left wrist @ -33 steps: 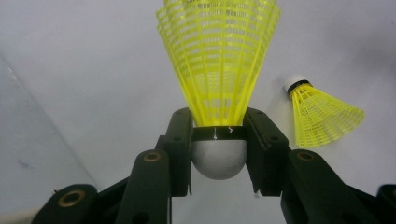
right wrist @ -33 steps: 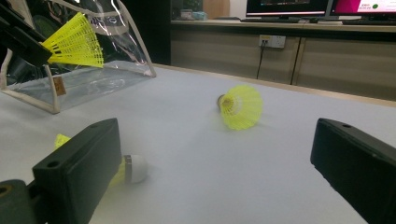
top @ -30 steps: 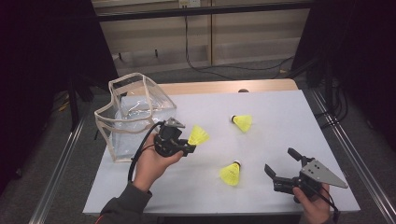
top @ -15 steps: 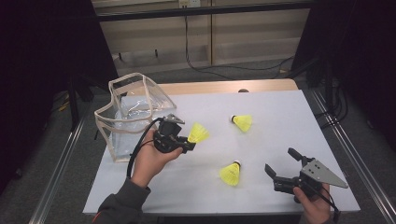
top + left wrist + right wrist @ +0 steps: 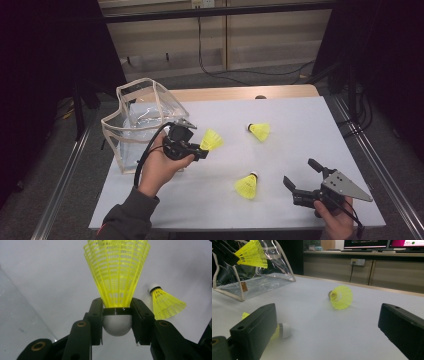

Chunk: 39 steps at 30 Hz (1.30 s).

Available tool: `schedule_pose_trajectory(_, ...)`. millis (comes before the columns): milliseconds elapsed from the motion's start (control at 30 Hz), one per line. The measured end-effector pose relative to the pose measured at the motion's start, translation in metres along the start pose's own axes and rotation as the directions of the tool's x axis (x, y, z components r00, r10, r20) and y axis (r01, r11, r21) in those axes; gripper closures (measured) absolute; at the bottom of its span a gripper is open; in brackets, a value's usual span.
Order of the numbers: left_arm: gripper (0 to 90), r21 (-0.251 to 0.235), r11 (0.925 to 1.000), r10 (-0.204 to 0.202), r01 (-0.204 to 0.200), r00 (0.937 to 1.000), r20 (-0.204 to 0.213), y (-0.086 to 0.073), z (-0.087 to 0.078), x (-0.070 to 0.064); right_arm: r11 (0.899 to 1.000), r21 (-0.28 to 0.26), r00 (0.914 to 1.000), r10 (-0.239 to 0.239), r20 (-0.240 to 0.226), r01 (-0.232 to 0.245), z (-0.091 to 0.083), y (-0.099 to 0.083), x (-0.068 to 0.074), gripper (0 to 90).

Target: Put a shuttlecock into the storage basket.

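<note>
My left hand-held gripper (image 5: 202,154) clamps shuttle (image 5: 117,277) by cork, skirt fwd, lifted off counter (image 5: 300,135) right of bag (image 5: 131,125) for drop-in. Right hand-held gripper (image 5: 303,181) wide open, empty, near-right.

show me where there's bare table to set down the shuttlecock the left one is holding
Bare table runs along the right edge, past the far shuttlecock, and along the near edge left of the near shuttlecock. It is crowded on the left, where the clear bag sits beside the left hand-held gripper and its held shuttlecock.
</note>
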<state>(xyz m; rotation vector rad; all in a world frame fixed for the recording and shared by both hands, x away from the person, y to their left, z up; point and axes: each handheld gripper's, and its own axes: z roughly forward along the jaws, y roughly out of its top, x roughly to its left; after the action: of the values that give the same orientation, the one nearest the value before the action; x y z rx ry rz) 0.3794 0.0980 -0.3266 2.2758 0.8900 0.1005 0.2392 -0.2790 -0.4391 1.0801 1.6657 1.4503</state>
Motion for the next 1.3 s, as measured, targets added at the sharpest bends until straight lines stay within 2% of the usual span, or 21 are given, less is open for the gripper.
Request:
schedule_pose_trajectory(300,64.6,0.01,0.9998,0.015,-0.015,0.9999,0.001,0.007,-0.004,-0.001,1.0,0.0,1.0,-0.004,-0.002,0.004,0.0,0.0,0.0,1.9)
schedule_pose_trajectory(467,64.6,0.012,0.9999,0.001,-0.001,1.0,0.01,0.009,-0.006,0.001,1.0,0.001,1.0,0.0,-0.003,0.0,0.0,0.0,0.0,1.9)
schedule_pose_trajectory(667,64.7,0.008,1.0,0.005,-0.005,1.0,-0.005,0.013,-0.011,0.003,1.0,0.001,1.0,-0.003,-0.005,0.003,0.0,0.0,0.001,2.0)
schedule_pose_trajectory(967,64.6,0.017,0.9999,0.0,0.0,1.0,0.004,0.02,-0.016,0.006,1.0,0.0,1.0,-0.006,-0.004,0.006,0.0,0.0,0.0,2.0)
schedule_pose_trajectory(1300,64.7,0.021,0.9998,-0.008,0.008,1.0,-0.003,0.025,-0.023,0.008,1.0,0.002,1.0,-0.009,-0.003,0.009,0.0,0.0,0.001,2.0)
